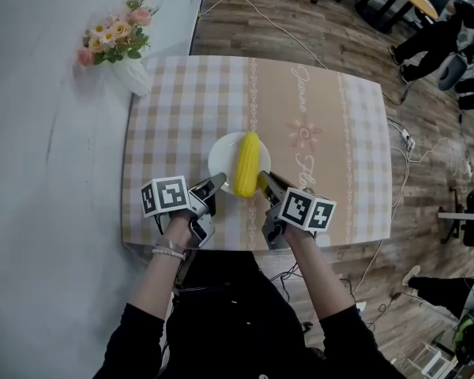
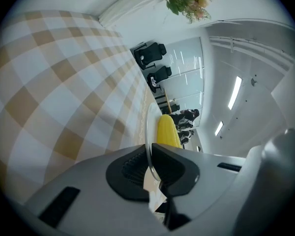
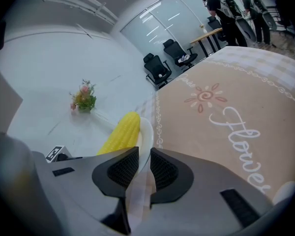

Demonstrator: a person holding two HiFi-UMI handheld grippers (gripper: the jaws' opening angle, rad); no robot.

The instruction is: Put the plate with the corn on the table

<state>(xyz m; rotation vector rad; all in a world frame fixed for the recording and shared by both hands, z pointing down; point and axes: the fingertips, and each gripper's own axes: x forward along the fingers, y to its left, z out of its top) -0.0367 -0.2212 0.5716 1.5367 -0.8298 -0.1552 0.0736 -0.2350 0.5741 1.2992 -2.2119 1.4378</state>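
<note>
- The plate (image 1: 218,158), one and white, sits over the lower middle of the checked table (image 1: 344,125), close to its near edge. No view settles whether it rests on the cloth or is held just off it.
- One yellow corn (image 1: 247,164) cob lies lengthwise on the plate, towards its right side, its tip pointing to the top of the frame.
- The left gripper (image 1: 219,182) comes at the plate's lower left rim. In the left gripper view its jaws are clenched on the thin white rim (image 2: 148,132), with the corn (image 2: 167,131) just beyond.
- The right gripper (image 1: 265,179) comes at the lower right rim, beside the cob's near end. In the right gripper view its jaws pinch the plate (image 3: 146,131) edge between their ribbed pads, and the corn (image 3: 121,133) lies left of them.
- Two grippers in all, each with one marker cube: one (image 1: 165,194) lower left, one (image 1: 309,209) lower right.
- Both forearms reach up from the bottom of the head view and angle inward towards the plate. The dark sleeves end near the elbows, and one pale bracelet (image 1: 168,252) circles the left wrist.
- One white vase (image 1: 133,76) of pink and cream flowers (image 1: 115,36) stands at the table's upper left corner, well apart from the plate.
- Two black office chairs (image 3: 158,68) stand by the glass wall in the upper middle of the right gripper view.
</note>
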